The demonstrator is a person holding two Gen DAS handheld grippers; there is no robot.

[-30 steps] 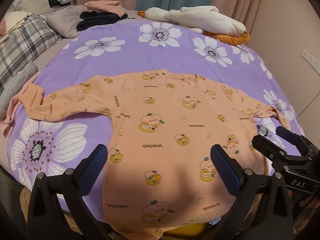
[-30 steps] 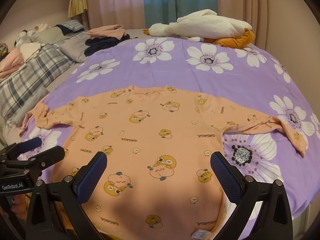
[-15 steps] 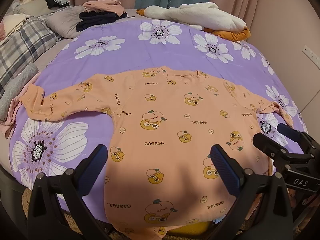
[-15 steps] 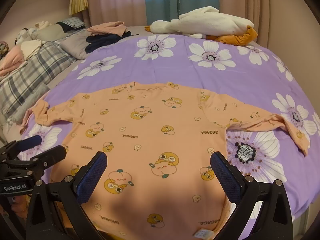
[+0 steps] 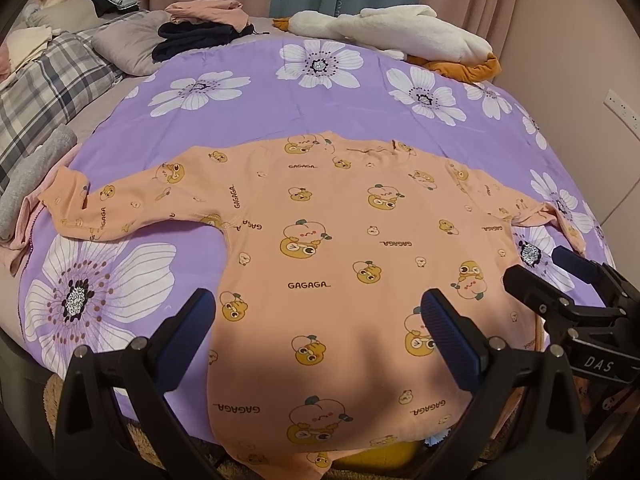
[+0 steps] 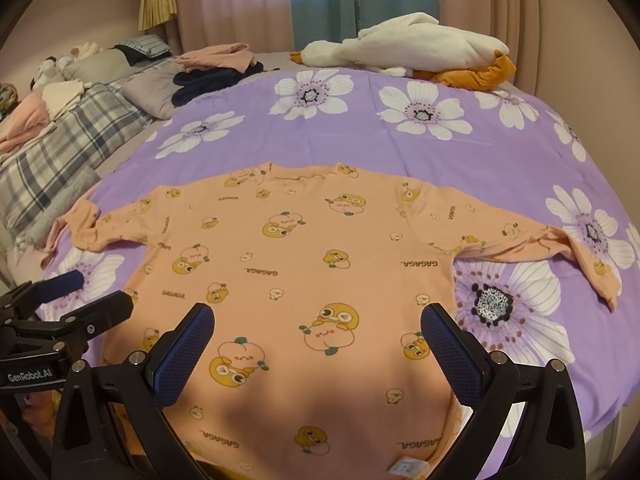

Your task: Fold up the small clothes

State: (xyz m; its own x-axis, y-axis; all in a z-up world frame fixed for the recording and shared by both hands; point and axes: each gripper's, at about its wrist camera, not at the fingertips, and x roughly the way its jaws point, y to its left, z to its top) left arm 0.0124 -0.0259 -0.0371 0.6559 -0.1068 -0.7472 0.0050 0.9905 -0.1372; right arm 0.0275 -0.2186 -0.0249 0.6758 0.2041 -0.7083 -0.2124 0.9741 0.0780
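A small orange long-sleeved shirt [image 5: 340,248] [image 6: 304,264] with cartoon prints and "GAGAGA" lettering lies flat on the purple flowered sheet [image 5: 248,120] [image 6: 460,152], collar away from me, both sleeves spread out, hem hanging over the near bed edge. My left gripper [image 5: 318,326] hovers open above the hem's left half, nothing between its blue pads. My right gripper [image 6: 318,334] is open too, above the hem's right half; it also shows in the left wrist view as the right gripper [image 5: 560,276]. In the right wrist view the left gripper [image 6: 80,296] sits at the left edge.
A white and orange plush blanket [image 5: 404,36] lies at the far edge. Folded pink and dark clothes [image 5: 200,28] and a plaid blanket [image 5: 44,84] occupy the far left. Grey cloth [image 5: 28,168] lies by the left sleeve. A wall [image 5: 592,56] stands to the right.
Both grippers have pulled back and risen slightly, so the shirt sits a little further off in both views. The shirt has not moved and both grippers stay open.
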